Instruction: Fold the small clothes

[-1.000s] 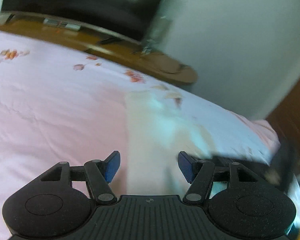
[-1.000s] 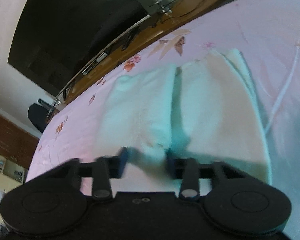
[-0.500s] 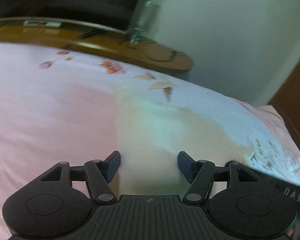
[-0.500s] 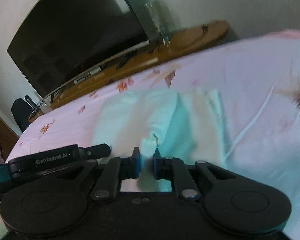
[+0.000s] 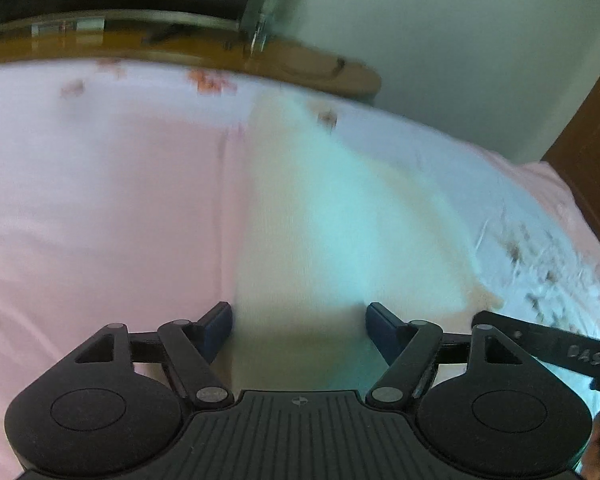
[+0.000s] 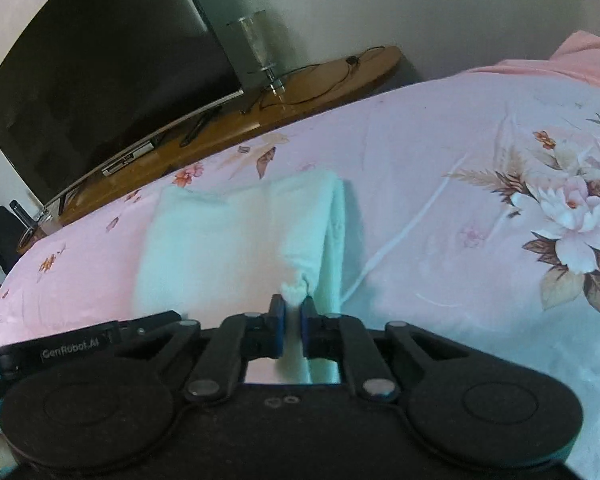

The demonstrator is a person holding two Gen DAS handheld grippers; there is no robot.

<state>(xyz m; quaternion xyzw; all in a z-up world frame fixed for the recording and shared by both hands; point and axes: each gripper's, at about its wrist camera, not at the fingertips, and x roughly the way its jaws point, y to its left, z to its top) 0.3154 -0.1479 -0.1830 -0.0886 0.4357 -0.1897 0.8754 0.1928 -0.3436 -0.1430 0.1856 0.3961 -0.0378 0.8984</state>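
My right gripper (image 6: 293,312) pinches the near edge of the white garment (image 6: 236,240). My left gripper (image 5: 298,320) straddles the cloth, jaws opening wide and empty. Next, I judge, the left must close on its edge.

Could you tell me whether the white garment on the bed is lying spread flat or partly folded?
Partly folded: the white garment has its right edge doubled over in layers, and the right tongs pinch a bunched corner, raised off the bedsheet.

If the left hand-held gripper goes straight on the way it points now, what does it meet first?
Most likely the white cloth lying on the bed: it fills the gap between the opening jaws of the left hand-held gripper. Depth is unclear.
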